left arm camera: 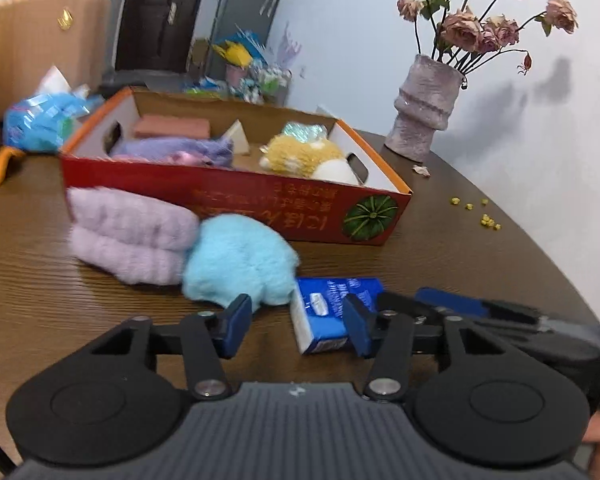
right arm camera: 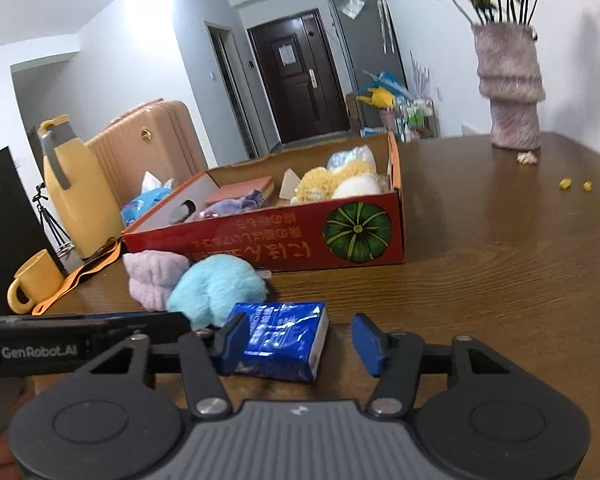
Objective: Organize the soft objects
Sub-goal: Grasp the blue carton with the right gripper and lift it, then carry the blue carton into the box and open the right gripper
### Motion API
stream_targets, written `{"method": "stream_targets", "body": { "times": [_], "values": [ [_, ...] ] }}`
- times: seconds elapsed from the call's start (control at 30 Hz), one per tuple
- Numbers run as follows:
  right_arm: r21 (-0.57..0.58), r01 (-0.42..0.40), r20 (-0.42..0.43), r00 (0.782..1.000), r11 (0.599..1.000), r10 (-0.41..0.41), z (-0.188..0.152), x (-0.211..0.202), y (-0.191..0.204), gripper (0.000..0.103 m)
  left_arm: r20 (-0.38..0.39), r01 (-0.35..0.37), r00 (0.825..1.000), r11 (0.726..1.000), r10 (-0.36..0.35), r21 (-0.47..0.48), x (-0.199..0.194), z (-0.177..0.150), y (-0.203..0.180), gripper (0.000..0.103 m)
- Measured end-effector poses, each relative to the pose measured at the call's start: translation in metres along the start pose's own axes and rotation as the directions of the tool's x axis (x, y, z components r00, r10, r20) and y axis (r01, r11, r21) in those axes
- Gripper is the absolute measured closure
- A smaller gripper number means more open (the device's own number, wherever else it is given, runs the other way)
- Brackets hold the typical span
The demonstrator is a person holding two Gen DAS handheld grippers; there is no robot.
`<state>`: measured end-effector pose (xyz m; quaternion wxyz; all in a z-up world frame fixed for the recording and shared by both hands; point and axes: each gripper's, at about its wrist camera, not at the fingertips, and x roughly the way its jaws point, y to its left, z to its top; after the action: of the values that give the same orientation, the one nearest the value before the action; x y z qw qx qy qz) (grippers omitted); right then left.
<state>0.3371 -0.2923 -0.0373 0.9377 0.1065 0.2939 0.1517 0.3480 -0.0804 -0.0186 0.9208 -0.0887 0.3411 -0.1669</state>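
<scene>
One red box (left arm camera: 236,204) on the table (left arm camera: 32,288) holds a yellow plush (left arm camera: 300,156), purple cloth (left arm camera: 180,150) and pink block (left arm camera: 172,126). Both claws, left (left arm camera: 298,326) and right (right arm camera: 300,344), stand spread, pinching nothing.

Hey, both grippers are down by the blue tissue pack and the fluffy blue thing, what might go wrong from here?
1. The left gripper and right gripper, both open, crowd the same blue tissue pack; they may collide.
2. The pack lies toward one finger of each, so closing could push it aside rather than grip it.
3. The fluffy blue toy rests against the lilac towel; lifting it may drag the towel.
</scene>
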Motion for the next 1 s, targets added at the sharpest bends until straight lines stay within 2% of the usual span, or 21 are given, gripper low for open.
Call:
{"method": "stream_targets", "body": {
  "times": [0.07, 0.17, 0.2, 0.37, 0.43, 0.5, 0.6, 0.8, 1.0],
  "values": [
    [0.006, -0.002, -0.022, 1.0, 1.0, 0.002, 0.001, 0.012, -0.003, 0.054, -0.023, 0.024, 0.999, 1.0, -0.024, -0.014, 0.011, 0.002, 0.002, 0.062],
    [0.045, -0.04, -0.044, 0.998, 0.998, 0.042, -0.001, 0.024, -0.009, 0.07, -0.055, 0.057, 0.997, 0.998, -0.059, -0.034, 0.025, 0.002, 0.005, 0.075],
    [0.059, -0.055, -0.046, 0.997, 0.997, 0.057, -0.001, 0.025, -0.011, 0.073, -0.074, 0.073, 0.994, 0.996, -0.076, -0.045, 0.03, 0.001, 0.007, 0.083],
    [0.055, -0.058, -0.048, 0.997, 0.997, 0.06, -0.003, 0.028, -0.01, 0.074, -0.065, 0.108, 0.991, 0.989, -0.115, -0.1, 0.031, -0.003, 0.015, 0.085],
    [0.062, -0.061, -0.053, 0.997, 0.996, 0.064, -0.002, 0.028, -0.011, 0.074, -0.063, 0.104, 0.992, 0.989, -0.111, -0.102, 0.027, -0.005, 0.014, 0.087],
    [0.078, -0.06, -0.059, 0.996, 0.995, 0.064, -0.002, 0.025, -0.011, 0.079, -0.066, 0.096, 0.993, 0.991, -0.102, -0.091, 0.019, -0.009, 0.009, 0.087],
    [0.046, -0.041, -0.047, 0.998, 0.998, 0.043, -0.007, 0.007, -0.004, 0.079, -0.059, 0.101, 0.993, 0.993, -0.104, -0.052, 0.001, -0.022, -0.001, 0.087],
    [0.052, -0.053, -0.042, 0.998, 0.997, 0.056, -0.032, -0.038, 0.006, 0.08, -0.056, 0.109, 0.992, 0.993, -0.112, -0.054, -0.036, -0.046, -0.013, 0.087],
    [0.035, -0.056, 0.004, 0.998, 0.998, 0.056, -0.045, -0.079, 0.017, 0.081, -0.012, 0.113, 0.993, 0.993, -0.114, -0.022, -0.07, -0.059, -0.03, 0.087]
  ]
}}
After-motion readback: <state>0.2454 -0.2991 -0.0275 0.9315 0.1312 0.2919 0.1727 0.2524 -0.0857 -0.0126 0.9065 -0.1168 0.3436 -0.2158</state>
